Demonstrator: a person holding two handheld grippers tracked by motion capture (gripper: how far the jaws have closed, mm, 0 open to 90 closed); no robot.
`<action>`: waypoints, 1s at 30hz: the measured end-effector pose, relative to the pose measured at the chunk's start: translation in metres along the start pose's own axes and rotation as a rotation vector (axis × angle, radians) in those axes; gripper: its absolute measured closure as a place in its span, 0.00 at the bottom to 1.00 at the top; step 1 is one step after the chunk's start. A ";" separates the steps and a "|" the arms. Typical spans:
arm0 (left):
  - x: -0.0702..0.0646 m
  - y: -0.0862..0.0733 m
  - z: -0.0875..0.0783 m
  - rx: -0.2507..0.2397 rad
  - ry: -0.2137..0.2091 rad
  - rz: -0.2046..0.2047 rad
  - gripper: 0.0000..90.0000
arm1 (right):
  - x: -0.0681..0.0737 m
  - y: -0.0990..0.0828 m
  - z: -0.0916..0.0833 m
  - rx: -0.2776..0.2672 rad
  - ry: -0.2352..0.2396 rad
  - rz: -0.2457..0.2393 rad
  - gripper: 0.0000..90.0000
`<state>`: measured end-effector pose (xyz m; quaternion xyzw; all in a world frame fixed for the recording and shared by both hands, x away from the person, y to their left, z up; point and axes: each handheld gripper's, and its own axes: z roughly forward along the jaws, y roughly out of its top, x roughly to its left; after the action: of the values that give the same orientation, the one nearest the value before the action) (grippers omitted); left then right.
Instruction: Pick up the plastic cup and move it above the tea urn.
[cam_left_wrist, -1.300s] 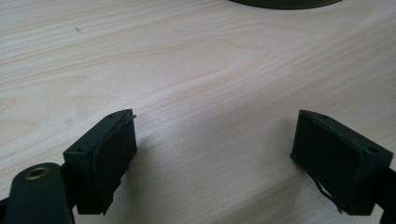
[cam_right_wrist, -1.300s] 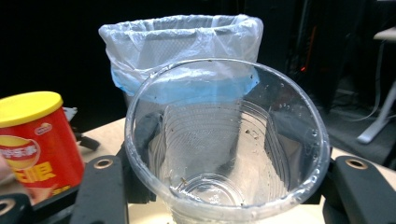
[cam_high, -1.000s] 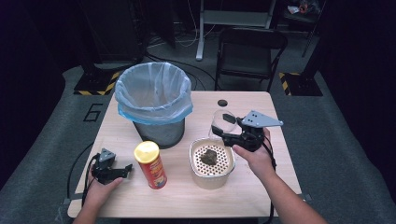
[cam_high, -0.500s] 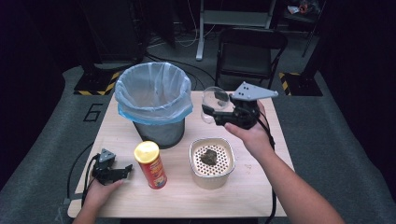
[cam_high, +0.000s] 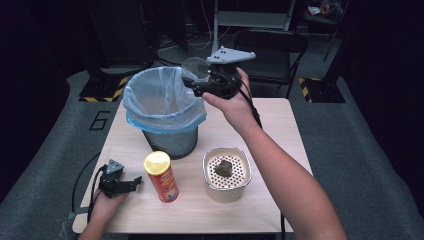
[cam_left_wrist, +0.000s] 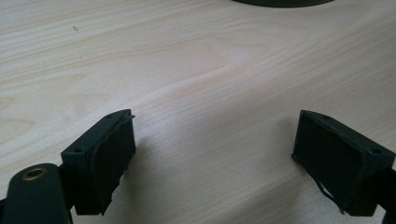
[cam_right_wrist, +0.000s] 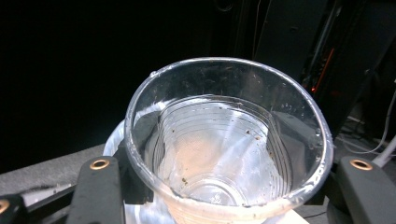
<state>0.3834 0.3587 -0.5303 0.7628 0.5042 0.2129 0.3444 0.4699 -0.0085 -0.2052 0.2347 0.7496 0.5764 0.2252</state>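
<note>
The clear plastic cup (cam_right_wrist: 229, 149) sits clamped between the 2 jaws of the right gripper (cam_high: 200, 82), which squeeze its wall from both sides; the right gripper view looks straight into its mouth, with specks of residue on the inside and nothing else in it. In the high view the cup (cam_high: 196, 67) hangs at the 2 o'clock edge of the trash bin (cam_high: 165, 112), above its blue liner. I judge it is held there so it can drop or be tipped into the bag. Its long axis, base to rim, runs about upright, mouth up.

At 5 o'clock from the bin stands the square strainer tub (cam_high: 226, 172) with a dark lump on its perforated insert, likely what the cup gave up. At 6 o'clock stands the red can (cam_high: 161, 176).

The left gripper (cam_high: 122, 184) rests on the table (cam_left_wrist: 196, 60) at 7 o'clock, jaws spread wide, grasping nothing.
</note>
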 end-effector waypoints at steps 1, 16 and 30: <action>0.000 0.000 0.000 0.002 0.000 0.004 0.14 | 0.001 0.002 0.007 0.000 0.007 0.008 0.40; 0.001 0.000 0.000 0.007 -0.001 0.012 0.14 | 0.007 -0.007 0.080 0.109 -0.019 0.043 0.38; 0.000 0.000 0.000 0.007 0.000 0.006 0.14 | 0.014 -0.014 0.104 0.148 -0.011 0.051 0.29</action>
<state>0.3832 0.3591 -0.5300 0.7654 0.5027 0.2122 0.3412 0.5207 0.0755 -0.2444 0.2730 0.7828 0.5236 0.1966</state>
